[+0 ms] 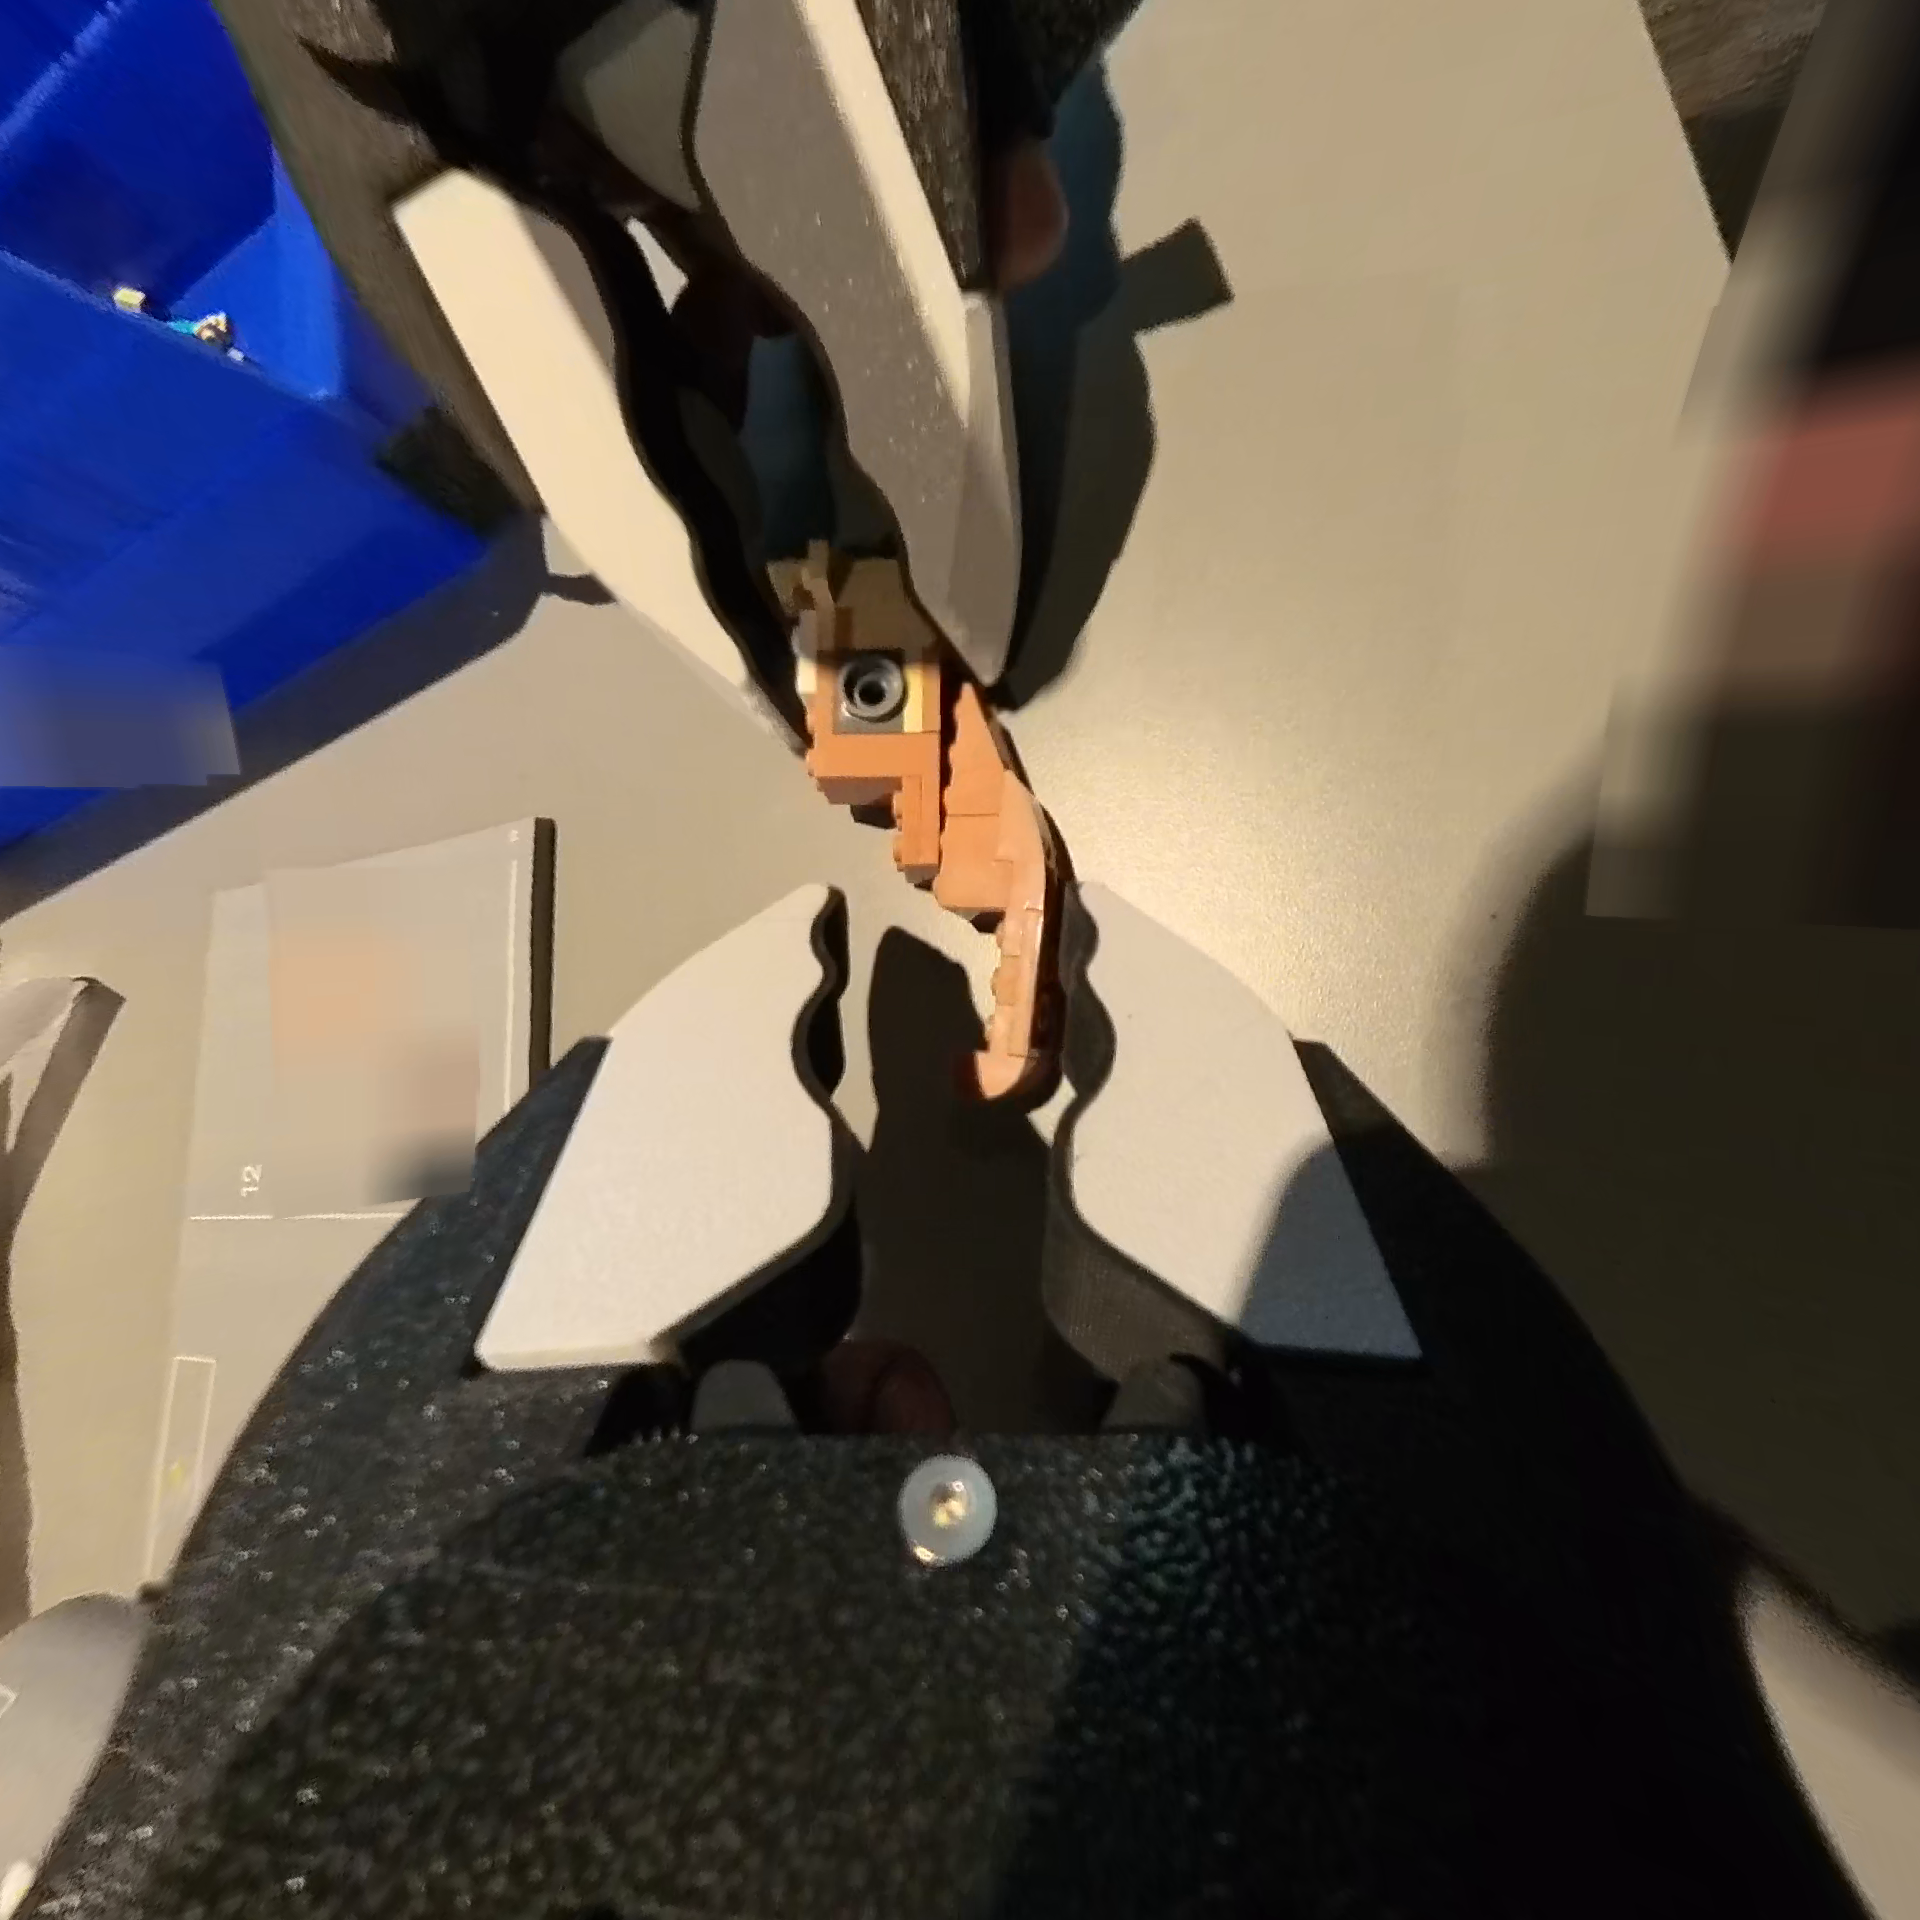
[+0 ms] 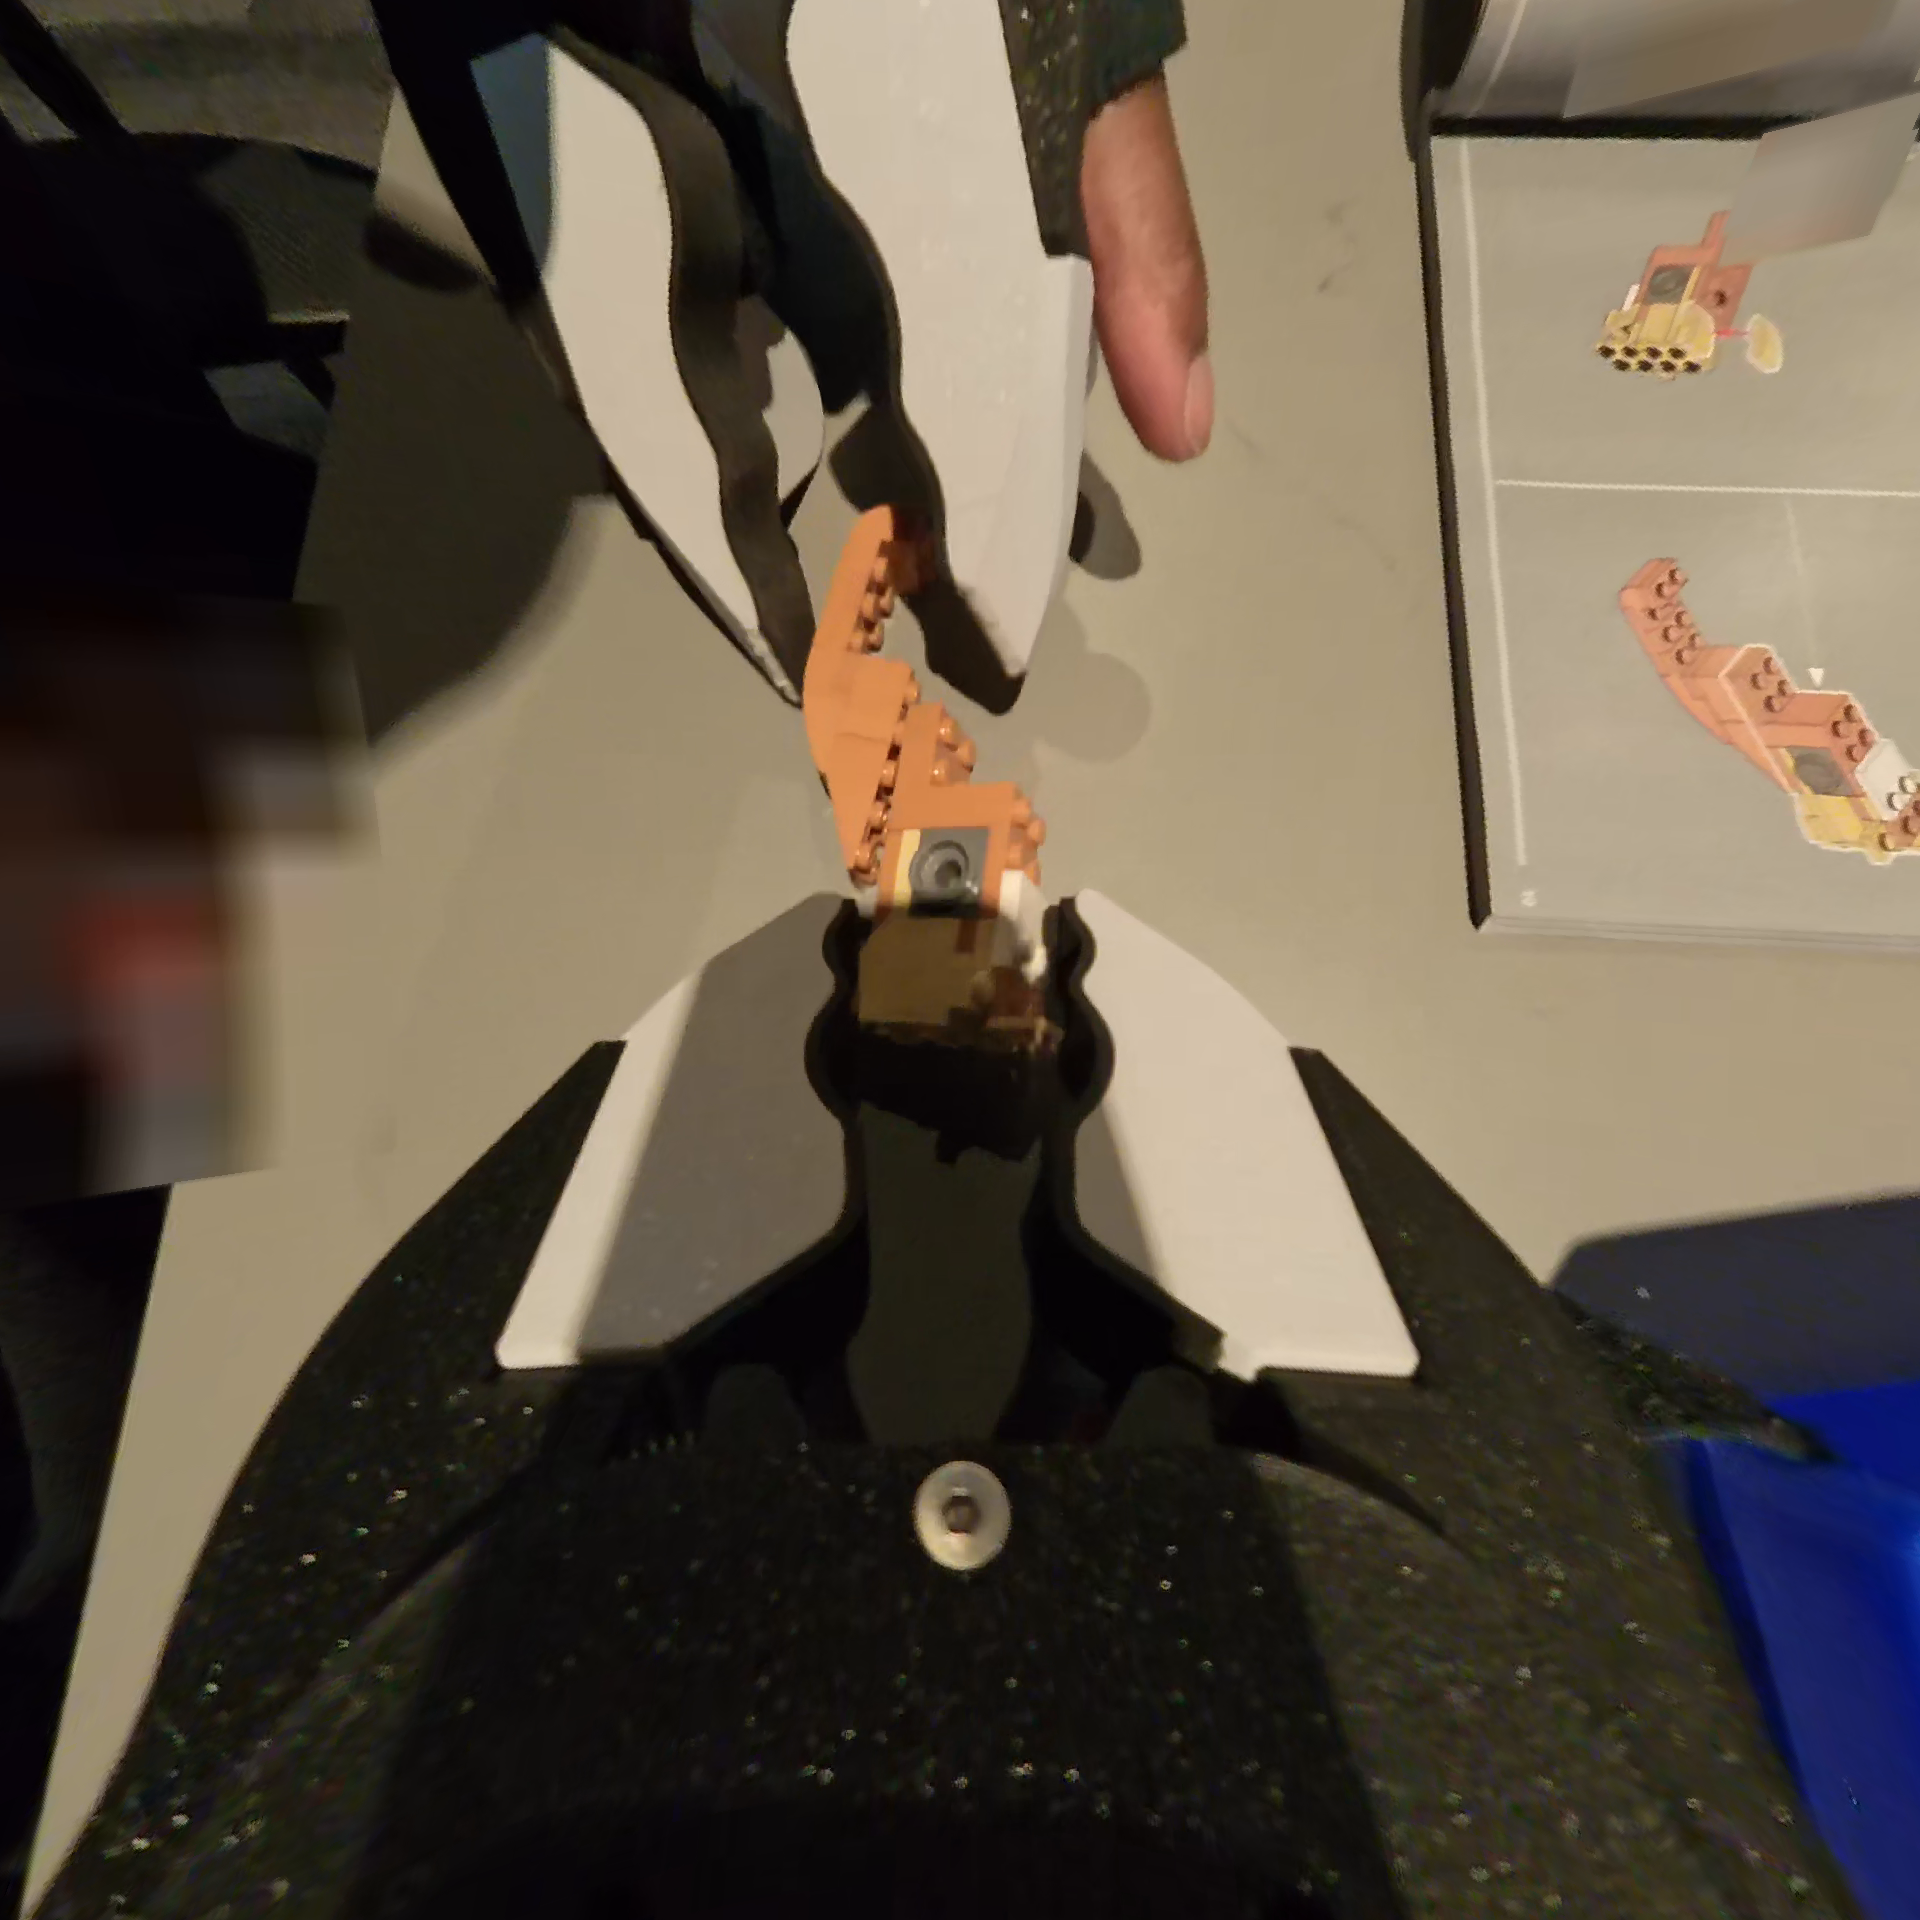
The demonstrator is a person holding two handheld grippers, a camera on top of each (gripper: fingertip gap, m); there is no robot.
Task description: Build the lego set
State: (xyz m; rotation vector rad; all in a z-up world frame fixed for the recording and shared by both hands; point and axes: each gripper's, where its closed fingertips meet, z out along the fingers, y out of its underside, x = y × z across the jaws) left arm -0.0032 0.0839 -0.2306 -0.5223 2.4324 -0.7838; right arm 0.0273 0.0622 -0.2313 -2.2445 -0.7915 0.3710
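An orange-brown lego assembly (image 1: 961,821) with a curved, studded tail and a tan and dark grey base hangs in the air between my two grippers, which face each other. My right gripper (image 2: 956,935) is shut on the tan base end of the assembly (image 2: 862,727); it shows at the top of the left wrist view (image 1: 883,675). My left gripper (image 1: 951,914) is open around the tail tip, which rests against its right finger (image 1: 1143,1039) with a gap on the other side. The left gripper also shows at the top of the right wrist view (image 2: 883,675).
A blue parts bin (image 1: 156,468) stands at the left of the left wrist view and shows low right in the right wrist view (image 2: 1818,1558). An open instruction booklet (image 2: 1662,520) lies on the grey table (image 2: 1247,727). A person's finger (image 2: 1153,312) shows beside the left gripper. The tips of one gripper are about 4 cm away from the tips of the other.
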